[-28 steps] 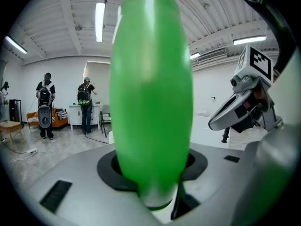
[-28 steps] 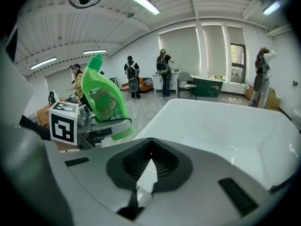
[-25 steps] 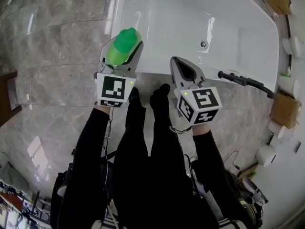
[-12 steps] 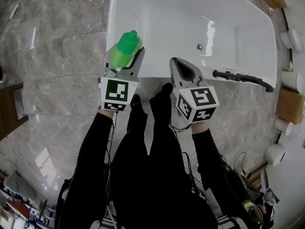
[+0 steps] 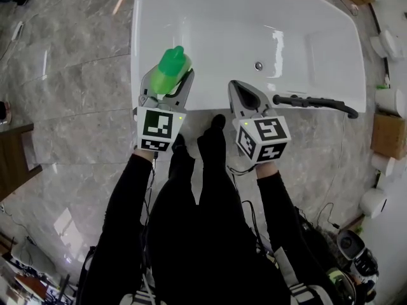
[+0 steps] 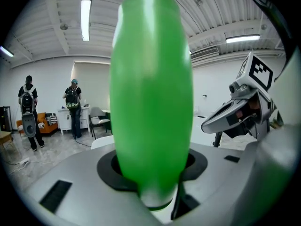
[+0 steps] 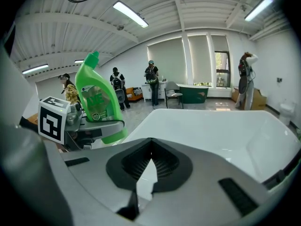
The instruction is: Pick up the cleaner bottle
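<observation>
Seen from above, a person in black stands at the near rim of a white bathtub (image 5: 210,24) on a grey marbled floor (image 5: 76,107), holding a two-jaw tool in each hand.

The left tool (image 5: 168,76) is clamped on a bright green cleaner bottle (image 5: 170,67). Its two grey jaws press the bottle's lower body from either side, and the bottle's top pokes out past their tips. The bottle is off every surface, held in the air over the bathtub's near rim, toward the left end of the tub. In the left gripper view the green body fills the middle of the picture and rises from between the dark pads. In the right gripper view the bottle stands upright with an angled neck and a printed label on its front.

The right tool (image 5: 235,84) is clenched with nothing in it: its jaws meet, leaving only a thin slit. It hangs over the same near rim, closer to the bathtub's middle, apart from the bottle and to its right.

A small round drain (image 5: 258,65) sits inside the bathtub. A long black handle (image 5: 315,101) lies along the near rim toward the tub's right end. Several people (image 7: 153,88) stand in the room far beyond the bathtub.
</observation>
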